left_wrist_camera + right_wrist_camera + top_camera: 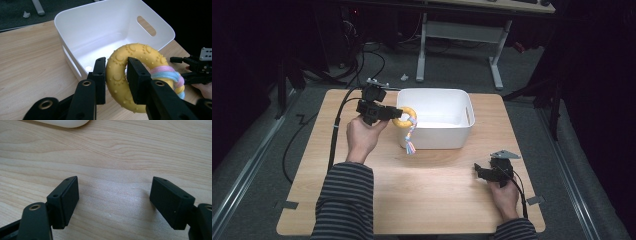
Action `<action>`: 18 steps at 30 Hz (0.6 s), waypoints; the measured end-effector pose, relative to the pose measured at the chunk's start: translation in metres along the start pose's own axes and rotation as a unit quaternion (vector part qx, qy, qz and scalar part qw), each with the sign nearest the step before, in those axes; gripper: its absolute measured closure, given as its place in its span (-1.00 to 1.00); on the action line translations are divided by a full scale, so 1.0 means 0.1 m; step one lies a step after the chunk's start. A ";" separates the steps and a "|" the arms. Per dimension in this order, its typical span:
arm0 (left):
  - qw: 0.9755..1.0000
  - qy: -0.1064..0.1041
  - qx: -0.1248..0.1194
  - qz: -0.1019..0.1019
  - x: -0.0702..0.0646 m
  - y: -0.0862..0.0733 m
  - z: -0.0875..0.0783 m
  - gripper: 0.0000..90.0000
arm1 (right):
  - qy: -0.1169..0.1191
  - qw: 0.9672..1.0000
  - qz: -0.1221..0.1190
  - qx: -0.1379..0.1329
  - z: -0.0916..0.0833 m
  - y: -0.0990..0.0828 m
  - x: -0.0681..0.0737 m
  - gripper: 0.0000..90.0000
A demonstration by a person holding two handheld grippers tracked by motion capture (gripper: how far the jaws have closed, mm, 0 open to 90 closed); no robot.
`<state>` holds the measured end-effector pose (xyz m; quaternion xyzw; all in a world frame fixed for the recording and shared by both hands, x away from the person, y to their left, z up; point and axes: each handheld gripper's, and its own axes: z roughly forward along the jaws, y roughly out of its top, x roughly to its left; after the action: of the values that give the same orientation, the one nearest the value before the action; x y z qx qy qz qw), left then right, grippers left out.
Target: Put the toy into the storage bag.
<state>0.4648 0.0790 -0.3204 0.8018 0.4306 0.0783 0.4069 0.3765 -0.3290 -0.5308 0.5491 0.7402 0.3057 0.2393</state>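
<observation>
My left gripper (393, 113) (116, 75) is shut on a yellow knobbly ring toy (405, 117) (119, 82), held in the air over the left rim of the white bin (435, 120) (105, 30). A pastel rope (410, 140) (170, 75) knotted on the ring hangs down in front of the bin's left wall. My right gripper (477, 172) (113, 202) rests open low over the wooden table (412, 200) at the front right, with nothing between its pads.
The white bin stands at the table's back centre, its inside bare, with a handle slot (146, 25) in the far wall. Beyond the table stands a white desk frame (462, 35) on grey floor. Cables (334, 135) trail off the table's left side.
</observation>
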 end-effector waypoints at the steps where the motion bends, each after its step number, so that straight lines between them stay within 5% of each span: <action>1: 1.000 -0.001 0.001 -0.001 0.00 0.02 0.02 0.55 | 0.000 1.000 0.000 0.000 0.00 0.00 0.00 -0.47; 18: 1.000 0.001 0.009 -0.003 -0.11 0.32 0.30 0.55 | 0.002 1.000 -0.002 0.000 0.00 0.00 0.00 -0.47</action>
<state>0.4921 0.0436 -0.3148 0.8040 0.4343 0.0743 0.3993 0.3763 -0.3288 -0.5308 0.5470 0.7419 0.3059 0.2383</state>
